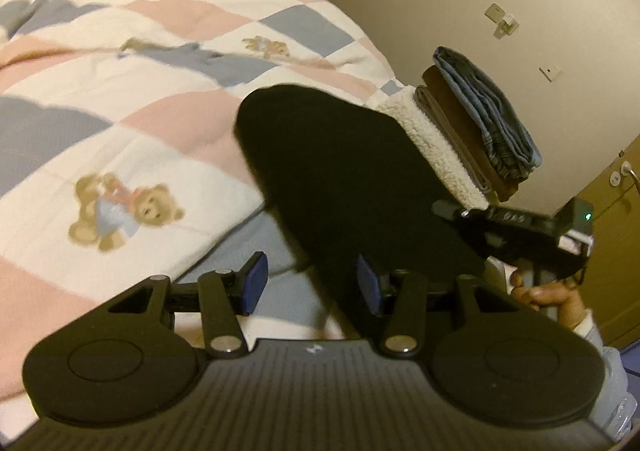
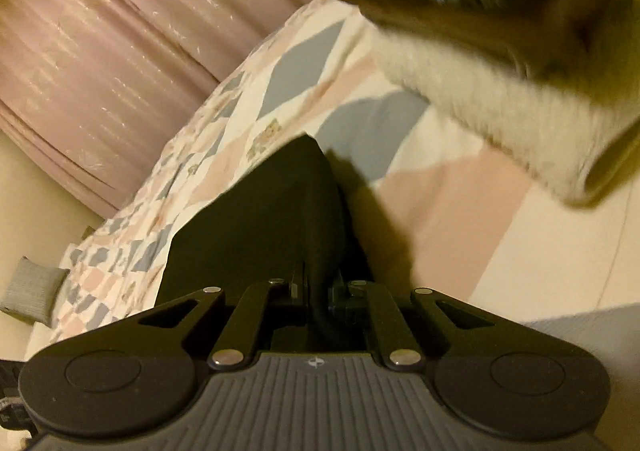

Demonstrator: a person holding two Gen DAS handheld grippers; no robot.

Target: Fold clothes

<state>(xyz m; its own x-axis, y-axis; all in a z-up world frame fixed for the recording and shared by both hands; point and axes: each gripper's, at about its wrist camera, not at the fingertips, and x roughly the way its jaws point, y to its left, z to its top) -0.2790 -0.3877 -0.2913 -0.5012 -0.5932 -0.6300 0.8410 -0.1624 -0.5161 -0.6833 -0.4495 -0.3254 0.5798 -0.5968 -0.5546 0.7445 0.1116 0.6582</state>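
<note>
A black garment [image 1: 340, 171] lies folded on the patchwork quilt [image 1: 140, 51], reaching toward the bed's edge. My left gripper [image 1: 312, 285] is open, its blue pads [image 1: 256, 283] apart, and the black cloth passes by the right pad. In that same view the right gripper [image 1: 520, 235] shows at the garment's near right end, held by a hand [image 1: 548, 295]. In the right wrist view my right gripper [image 2: 318, 291] is shut on the black garment [image 2: 260, 219], which runs away from it across the quilt [image 2: 440, 191].
A stack of folded clothes [image 1: 472, 131] sits beside the black garment: white fleece, brown, and blue-grey on top, blurred in the right wrist view as the stack [image 2: 500, 71]. Pink curtains [image 2: 120, 51] hang behind the bed. A wall with sockets [image 1: 500, 17] and a door [image 1: 616, 211] stand right.
</note>
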